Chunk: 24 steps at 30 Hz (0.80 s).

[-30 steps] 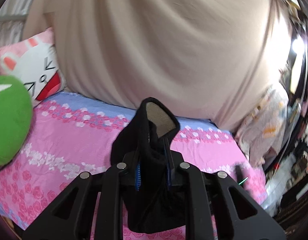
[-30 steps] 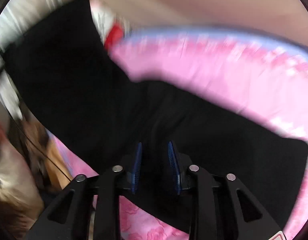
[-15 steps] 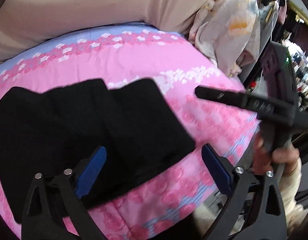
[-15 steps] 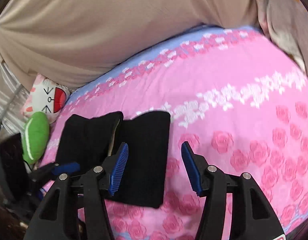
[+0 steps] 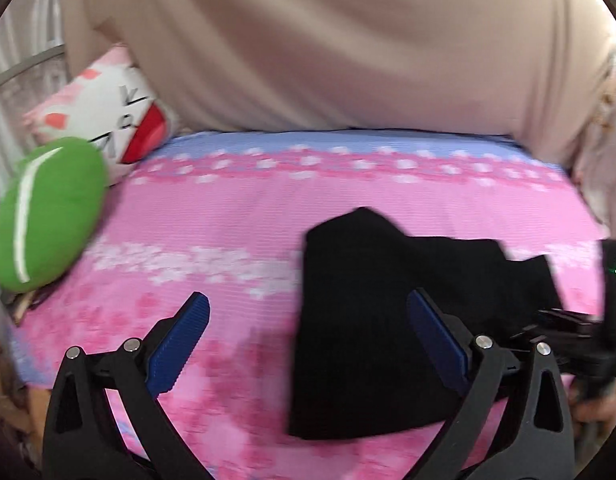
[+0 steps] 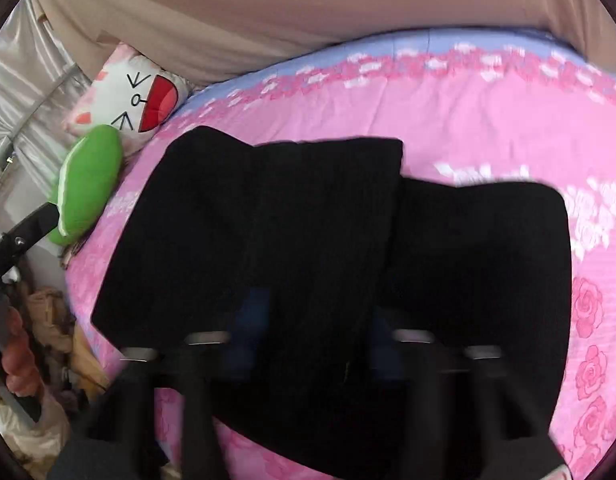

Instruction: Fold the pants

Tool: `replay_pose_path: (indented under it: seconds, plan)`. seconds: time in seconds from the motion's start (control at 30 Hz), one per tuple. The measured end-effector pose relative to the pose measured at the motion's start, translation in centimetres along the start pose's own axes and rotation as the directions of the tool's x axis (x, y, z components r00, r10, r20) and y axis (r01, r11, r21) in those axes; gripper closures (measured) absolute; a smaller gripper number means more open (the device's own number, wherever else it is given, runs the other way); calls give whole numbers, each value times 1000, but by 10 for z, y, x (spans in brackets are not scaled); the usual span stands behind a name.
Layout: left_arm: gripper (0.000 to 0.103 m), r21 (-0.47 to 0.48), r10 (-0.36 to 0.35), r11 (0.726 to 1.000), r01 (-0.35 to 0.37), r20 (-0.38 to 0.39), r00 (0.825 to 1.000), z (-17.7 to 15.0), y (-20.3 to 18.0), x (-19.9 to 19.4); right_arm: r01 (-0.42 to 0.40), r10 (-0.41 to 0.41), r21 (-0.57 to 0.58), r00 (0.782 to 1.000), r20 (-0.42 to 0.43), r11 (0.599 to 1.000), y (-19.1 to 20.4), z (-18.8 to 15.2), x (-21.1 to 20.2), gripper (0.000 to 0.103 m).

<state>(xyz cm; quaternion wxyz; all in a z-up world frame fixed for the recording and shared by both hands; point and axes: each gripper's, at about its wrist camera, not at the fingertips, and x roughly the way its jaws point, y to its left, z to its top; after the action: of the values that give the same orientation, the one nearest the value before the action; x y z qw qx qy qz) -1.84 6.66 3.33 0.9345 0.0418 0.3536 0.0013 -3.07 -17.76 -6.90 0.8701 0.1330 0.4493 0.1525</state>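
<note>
Between the blue pads (image 5: 179, 344) of the left gripper (image 5: 308, 340): only pink bedsheet (image 5: 235, 208) and the left edge of the black pants (image 5: 388, 320). Jaws wide apart and opening a little more, nothing held; the right pad overlaps the cloth in view, contact not evident.

Right gripper (image 6: 308, 320): badly motion-blurred at 6 o'clock of its own view, jaws closing, dark cloth in front of and between them. Whether the pads already press on the fabric I cannot tell.

Pants (image 6: 328, 260) lie on the bed as a compact black bundle in two overlapping panels, one stepped at 3 o'clock of the other, edges not squared. Green cushion (image 6: 89, 184) and cat-face pillow (image 6: 131, 100) sit well apart, at 10 o'clock.

Judgement: main folds look done, since the garment is already short and layered. Remaining: probably one more fold over or a tidy-up of the offset panel, then release.
</note>
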Motion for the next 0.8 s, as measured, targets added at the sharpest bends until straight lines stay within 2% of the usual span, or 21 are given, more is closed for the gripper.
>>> replay_pose_path:
  seconds: [0.07, 0.13, 0.2, 0.27, 0.3, 0.33, 0.37, 0.4, 0.43, 0.5, 0.53, 0.6, 0.63, 0.73, 0.8]
  plan:
    - [6, -19, 17, 1000, -17, -4, 1000, 3, 7, 5, -26, 26, -19, 999, 46, 999, 11, 7, -19, 88]
    - [6, -25, 17, 1000, -17, 1, 1000, 5, 8, 5, -22, 27, -39, 990, 139, 999, 19, 12, -61, 89]
    - [6, -26, -13, 1000, 14, 14, 1000, 3, 6, 1, 22, -9, -54, 972, 233, 998, 19, 13, -110, 88]
    - [5, -2, -37, 999, 37, 13, 999, -2, -6, 6, 104, -91, -36, 958, 273, 994, 9, 8, -139, 87]
    - [5, 9, -47, 999, 47, 6, 999, -5, -12, 10, 160, -150, -18, 955, 255, 987, -3, 3, -141, 86]
    - [5, 19, -59, 998, 59, -8, 998, -7, -21, 15, 197, -197, 20, 960, 198, 980, -23, -4, -128, 84]
    - [5, 31, -75, 997, 76, -34, 997, -11, -31, 24, 204, -209, 51, 966, 154, 978, -37, -8, -116, 79]
    - [5, 35, -90, 995, 92, -57, 994, -14, -39, 30, 234, -238, 90, 970, 43, 968, -60, -15, -86, 79]
    - [5, 37, -100, 994, 102, -67, 993, -15, -43, 33, 268, -268, 123, 963, -21, 955, -73, -23, -66, 74]
    - [5, 49, -101, 993, 105, -75, 992, -17, -52, 37, 206, -219, 190, 974, 52, 960, -71, -26, -83, 73]
    - [5, 56, -93, 994, 97, -73, 993, -17, -54, 37, 197, -218, 180, 971, 100, 964, -63, -23, -98, 73]
    - [5, 81, -77, 993, 82, -67, 995, -19, -58, 38, 205, -228, 122, 947, 227, 971, -39, -11, -127, 73]
    - [5, 87, -68, 993, 74, -69, 995, -20, -59, 40, 192, -208, 87, 948, 240, 978, -28, -3, -131, 73]
    - [5, 85, -59, 994, 67, -89, 994, -21, -59, 45, 87, -85, 2, 968, 238, 996, -5, 21, -120, 73]
    - [5, 83, -47, 995, 55, -93, 995, -23, -58, 47, 86, -77, -42, 979, 189, 995, 3, 38, -87, 73]
